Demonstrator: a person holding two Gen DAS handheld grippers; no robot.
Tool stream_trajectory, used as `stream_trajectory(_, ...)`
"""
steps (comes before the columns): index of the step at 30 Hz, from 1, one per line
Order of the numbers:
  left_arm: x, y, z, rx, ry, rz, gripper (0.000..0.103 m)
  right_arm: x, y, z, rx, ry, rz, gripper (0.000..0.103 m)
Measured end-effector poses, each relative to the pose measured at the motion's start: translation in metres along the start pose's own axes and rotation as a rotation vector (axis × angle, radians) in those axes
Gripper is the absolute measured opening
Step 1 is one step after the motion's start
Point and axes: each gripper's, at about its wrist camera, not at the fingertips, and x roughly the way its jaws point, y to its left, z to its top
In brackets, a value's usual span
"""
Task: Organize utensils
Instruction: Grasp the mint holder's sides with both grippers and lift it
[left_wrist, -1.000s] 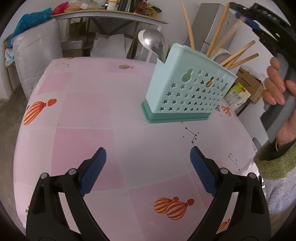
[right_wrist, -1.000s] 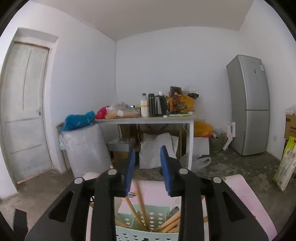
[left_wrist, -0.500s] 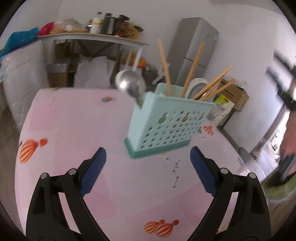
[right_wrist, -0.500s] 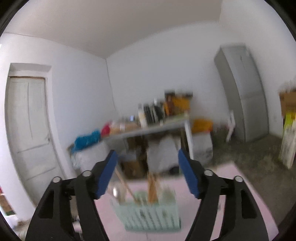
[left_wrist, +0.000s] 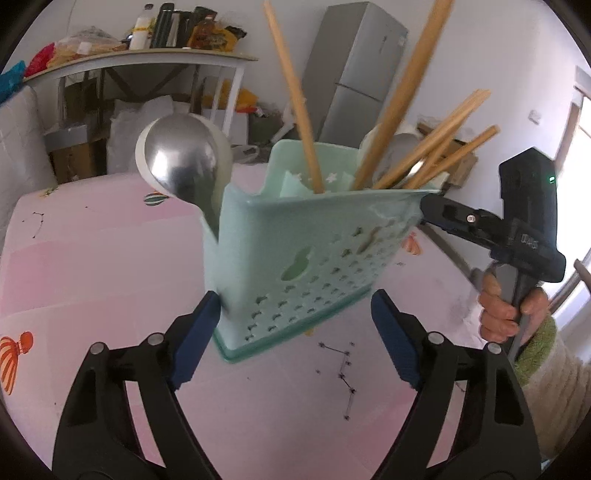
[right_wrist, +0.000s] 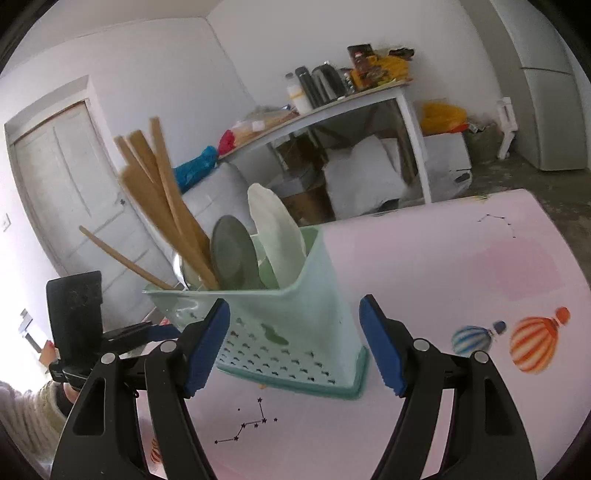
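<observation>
A mint green utensil holder (left_wrist: 314, 240) stands on the pink tablecloth (left_wrist: 92, 258), holding wooden chopsticks (left_wrist: 295, 92), a metal spoon (left_wrist: 181, 158) and a white spoon (right_wrist: 273, 229). My left gripper (left_wrist: 293, 299) straddles the holder's lower part and its jaws are closing. Its left pad is at the holder's corner and its right pad stands clear. From the other side, my right gripper (right_wrist: 293, 304) is open around the holder (right_wrist: 295, 314), with a gap at the right pad. Its black body (left_wrist: 491, 229) shows by the holder's upper right corner.
A person's hand (left_wrist: 506, 306) in a fuzzy sleeve holds the right tool. Behind the table are a cluttered side table (right_wrist: 369, 96), a grey fridge (left_wrist: 354, 81), a white door (right_wrist: 66, 184) and bags on the floor. The left tool (right_wrist: 74, 325) shows at the holder's left.
Both grippers have closed in on the holder. The right one has dropped from above the chopsticks to the holder's side and has opened wide. The left one has narrowed slightly.
</observation>
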Motion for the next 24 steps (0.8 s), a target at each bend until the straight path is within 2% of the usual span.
stream_trajectory(2,0.005,0.000,0.002,-0.008,-0.003,0.012,0.079,0.007,0.002,0.000,-0.001,0.026,0.026,0.071)
stream_trajectory(6,0.004,0.000,0.003,-0.039,-0.004,0.015,0.078,0.008,0.021,-0.006,-0.028,0.025,-0.054,0.071)
stream_trajectory(11,-0.004,-0.004,0.001,-0.067,0.009,0.028,0.078,-0.012,0.029,-0.020,0.065,0.019,-0.070,0.071)
stream_trajectory(19,-0.025,-0.018,-0.014,-0.103,0.029,0.029,0.078,-0.035,0.047,-0.037,0.119,0.019,-0.101,0.071)
stream_trajectory(24,-0.030,-0.024,-0.022,-0.076,0.028,0.051,0.078,-0.042,0.053,-0.047,0.146,0.002,-0.099,0.071)
